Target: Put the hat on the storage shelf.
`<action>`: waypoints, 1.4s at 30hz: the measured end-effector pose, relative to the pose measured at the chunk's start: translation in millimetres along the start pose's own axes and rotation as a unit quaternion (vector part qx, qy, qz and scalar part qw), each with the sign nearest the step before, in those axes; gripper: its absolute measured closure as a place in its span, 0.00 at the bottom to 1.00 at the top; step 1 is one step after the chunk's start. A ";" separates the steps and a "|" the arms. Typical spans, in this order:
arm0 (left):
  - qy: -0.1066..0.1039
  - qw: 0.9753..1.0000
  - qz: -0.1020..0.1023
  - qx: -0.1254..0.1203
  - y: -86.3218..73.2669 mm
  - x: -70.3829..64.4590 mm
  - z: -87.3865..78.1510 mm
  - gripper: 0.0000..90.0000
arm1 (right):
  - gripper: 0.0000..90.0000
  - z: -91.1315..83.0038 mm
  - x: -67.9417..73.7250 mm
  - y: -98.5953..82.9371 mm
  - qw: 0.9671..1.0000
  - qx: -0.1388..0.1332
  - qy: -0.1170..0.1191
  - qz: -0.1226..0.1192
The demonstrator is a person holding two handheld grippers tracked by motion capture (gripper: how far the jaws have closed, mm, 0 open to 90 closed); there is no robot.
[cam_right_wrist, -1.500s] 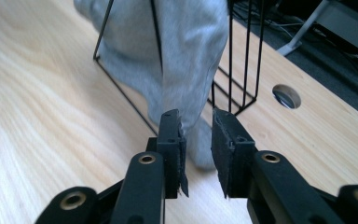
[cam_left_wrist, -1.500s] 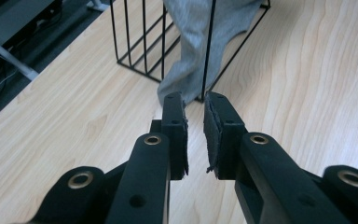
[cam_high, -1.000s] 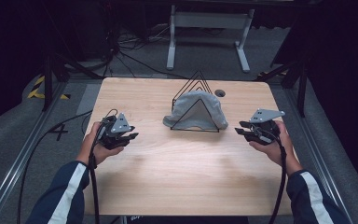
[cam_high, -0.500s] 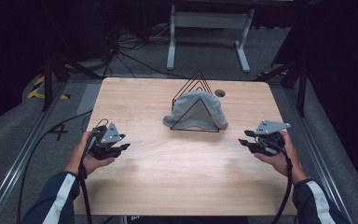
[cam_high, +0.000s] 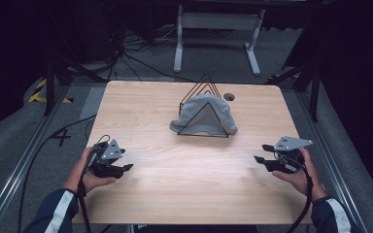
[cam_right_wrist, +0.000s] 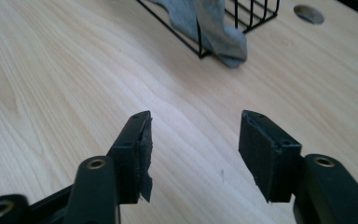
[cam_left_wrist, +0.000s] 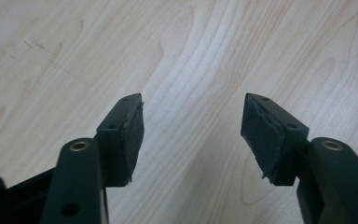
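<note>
A grey cloth (cam_high: 204, 116) hangs over a black wire triangular rack (cam_high: 201, 97) at the middle back of the wooden table (cam_high: 175, 194). My left gripper (cam_high: 126, 168) rests low at the table's front left, open, with bare wood between its pads (cam_left_wrist: 133, 133). At the front right my right gripper (cam_high: 260, 160) is open too, nothing between its fingers (cam_right_wrist: 137, 149). In the right gripper view the cloth (cam_right_wrist: 214, 28) and the rack's base wire (cam_right_wrist: 177, 37) lie ahead, well apart from the jaws.
A round cable hole (cam_high: 229, 96) sits in the tabletop just behind the rack, also in the right gripper view as a hole (cam_right_wrist: 308, 14). Cables trail off the table's left side. A white metal stand (cam_high: 218, 29) is on the floor beyond.
Both hands have drawn back toward the table's front edge and lowered. The cloth and rack have not moved.
</note>
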State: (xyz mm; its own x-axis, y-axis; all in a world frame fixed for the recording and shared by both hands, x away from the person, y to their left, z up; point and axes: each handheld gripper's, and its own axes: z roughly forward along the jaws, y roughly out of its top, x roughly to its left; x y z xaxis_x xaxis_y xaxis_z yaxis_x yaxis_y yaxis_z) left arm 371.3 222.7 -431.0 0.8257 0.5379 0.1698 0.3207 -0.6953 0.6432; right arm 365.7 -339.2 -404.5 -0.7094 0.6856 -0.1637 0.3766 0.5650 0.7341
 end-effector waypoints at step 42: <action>-0.019 0.992 -0.114 -0.044 -64.6 -23.9 8.0 0.24 | 0.27 -7.0 4.0 -91.2 0.993 0.006 -0.026 0.113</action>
State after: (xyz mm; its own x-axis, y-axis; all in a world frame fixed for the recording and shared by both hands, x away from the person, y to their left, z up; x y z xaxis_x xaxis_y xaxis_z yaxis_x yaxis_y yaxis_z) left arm 334.6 250.9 -482.5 0.7541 0.6566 -0.0142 0.4600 -0.5126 0.7250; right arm 324.3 -391.2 -467.5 -0.5742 0.8182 -0.0302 0.5299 0.3995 0.7480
